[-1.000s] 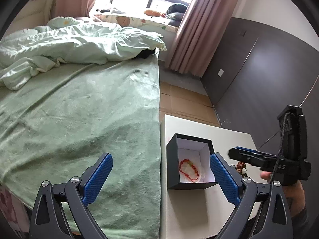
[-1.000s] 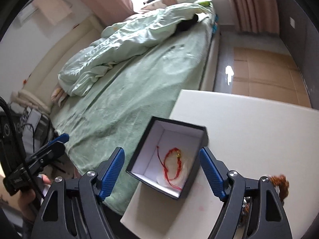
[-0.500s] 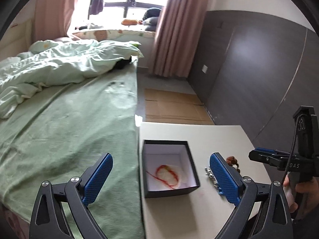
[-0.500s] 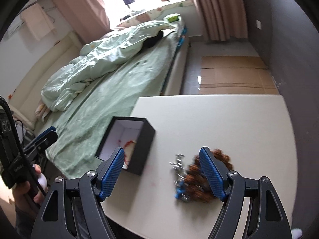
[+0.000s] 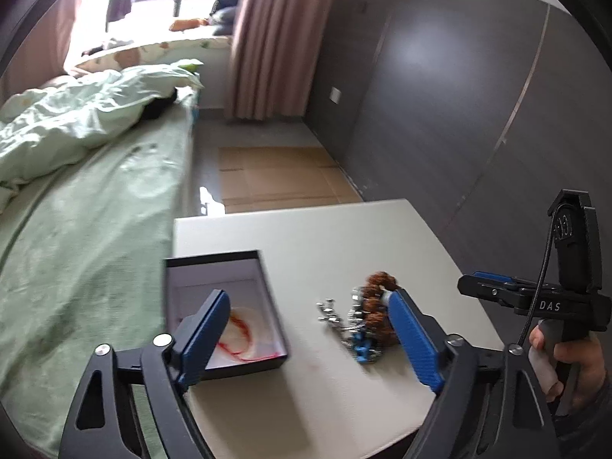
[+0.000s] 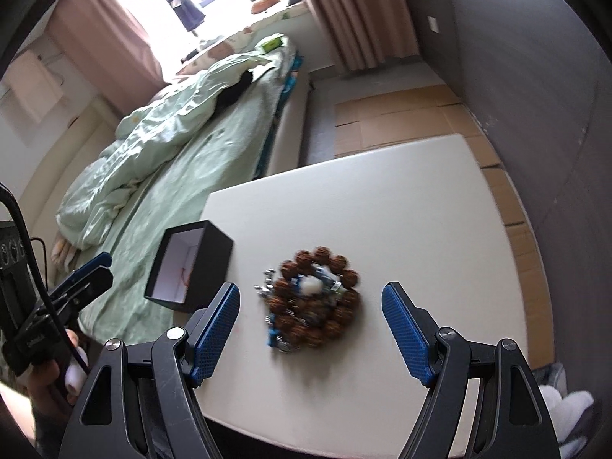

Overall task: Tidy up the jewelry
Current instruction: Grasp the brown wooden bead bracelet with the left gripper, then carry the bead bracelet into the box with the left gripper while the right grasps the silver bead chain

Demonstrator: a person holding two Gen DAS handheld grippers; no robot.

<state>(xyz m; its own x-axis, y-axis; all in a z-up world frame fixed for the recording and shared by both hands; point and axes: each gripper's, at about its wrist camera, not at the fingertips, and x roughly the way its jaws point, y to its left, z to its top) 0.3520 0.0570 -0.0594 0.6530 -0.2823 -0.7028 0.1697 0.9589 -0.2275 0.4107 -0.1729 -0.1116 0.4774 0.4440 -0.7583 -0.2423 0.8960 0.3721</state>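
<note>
Looking forward along the right gripper (image 6: 310,329), its two blue-padded fingers are seen spread wide apart with nothing held between them. Just beyond and between the fingertips, a heap of jewelry (image 6: 314,300) lies on the white table (image 6: 401,229): a ring of brown beads (image 6: 346,275) coiled around silver and blue pieces and a small white tuft. This heap is shown whole only from the right wrist; from the left wrist it (image 5: 363,315) is partly hidden behind a blue finger pad.

To the left of the heap, near the table's edge, an open black box (image 6: 208,264) with a white lining is set. From the right wrist only a sliver of red is glimpsed inside. The left wrist view looks down into the box (image 5: 267,287), and a red string bracelet (image 5: 241,334) is seen lying on its floor (somewhat blurred).

The left gripper (image 5: 310,338) is also held with its jaws wide apart and empty, one finger over the box and the other beside the heap. Each gripper is caught in the other's view, gripped by a hand (image 5: 573,363).

Farther off, a bed with a green blanket (image 6: 183,176) runs alongside the table, with flattened cardboard (image 5: 275,179) on the floor, pink curtains (image 5: 267,38) and a bright window beyond.
</note>
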